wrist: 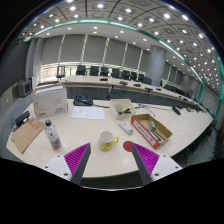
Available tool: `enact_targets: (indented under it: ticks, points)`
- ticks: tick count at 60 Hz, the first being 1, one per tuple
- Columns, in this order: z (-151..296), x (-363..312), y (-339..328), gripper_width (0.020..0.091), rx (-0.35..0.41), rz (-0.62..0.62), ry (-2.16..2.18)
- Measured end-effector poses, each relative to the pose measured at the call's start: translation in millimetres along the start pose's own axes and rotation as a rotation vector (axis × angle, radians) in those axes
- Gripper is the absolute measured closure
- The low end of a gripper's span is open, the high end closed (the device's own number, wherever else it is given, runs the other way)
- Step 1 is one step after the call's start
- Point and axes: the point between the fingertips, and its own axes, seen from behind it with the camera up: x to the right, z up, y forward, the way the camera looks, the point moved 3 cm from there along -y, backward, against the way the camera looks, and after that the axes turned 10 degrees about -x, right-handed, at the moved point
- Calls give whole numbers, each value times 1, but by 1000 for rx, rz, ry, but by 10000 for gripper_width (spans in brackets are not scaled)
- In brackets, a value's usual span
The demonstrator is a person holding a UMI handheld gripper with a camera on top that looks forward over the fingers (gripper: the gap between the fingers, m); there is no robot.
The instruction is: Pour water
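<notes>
A clear plastic water bottle [52, 136] with a white cap stands upright on the pale table [100, 128], beyond my left finger. A yellow mug [106, 140] with a white inside sits just ahead of the fingers, slightly left of the gap's middle. A small round red coaster or lid [128, 147] lies flat to the right of the mug. My gripper [111, 166] is open, its two purple pads [76, 156] spread wide, with only bare table between them. It hovers short of the mug, touching nothing.
An open orange cardboard box [151, 129] lies right of the mug. A brown envelope [26, 135] rests left of the bottle. Further back stand a white box [49, 100], papers [88, 112] and a small carton [122, 108]. Office chairs [95, 71] line the far side.
</notes>
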Motion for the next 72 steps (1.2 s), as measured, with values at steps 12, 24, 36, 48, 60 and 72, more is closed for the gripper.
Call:
enact_targets:
  ticks: [12,24,36,48,60,72]
  points:
    - [-20,-27,16,245,-37,20,-5]
    - [-45,-157,10,243,-32,141,-32]
    - [-48,-242,62,244,30,222,-32]
    - [-24,-299,139,243,103,251,-13]
    - [-12,-318,206,263,134,210,26]
    - [-3,-317,221,563,176,191,29]
